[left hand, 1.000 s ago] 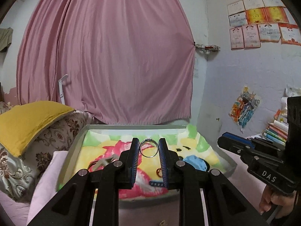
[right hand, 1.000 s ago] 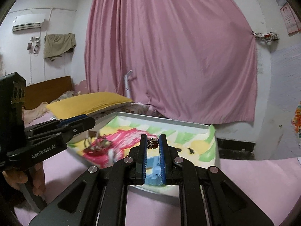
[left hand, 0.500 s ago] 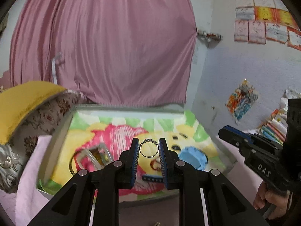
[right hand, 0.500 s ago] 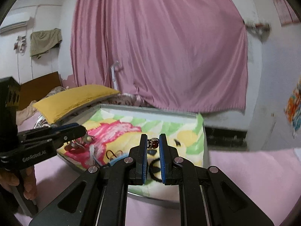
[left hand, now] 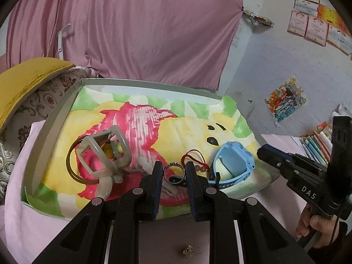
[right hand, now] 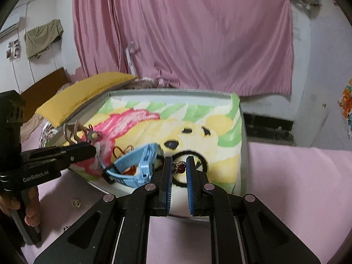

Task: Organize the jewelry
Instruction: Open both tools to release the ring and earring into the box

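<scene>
My left gripper [left hand: 174, 169] is shut on a thin silver ring [left hand: 174, 169], held upright over the near edge of the tray [left hand: 52, 118]. My right gripper [right hand: 179, 167] is shut on a small ring with a red stone [right hand: 180, 169], also over the tray's near edge [right hand: 167, 91]. On the tray's colourful cartoon cloth lie a blue watch [left hand: 233, 165], a red cord bracelet [left hand: 193, 157], a clear plastic clip [left hand: 103, 156] and a brown bangle [left hand: 70, 165]. The blue watch [right hand: 140, 167] lies left of the right gripper.
The tray rests on a pink sheet [right hand: 297, 187]. A small metal piece [left hand: 188, 250] lies on the sheet in front of the tray. A yellow pillow [left hand: 24, 79] is at the left, books [left hand: 316, 143] at the right, a pink curtain [left hand: 136, 26] behind.
Both grippers tilted downward and moved closer to the tray, keeping their rings. The tray and its items now fill more of both views.
</scene>
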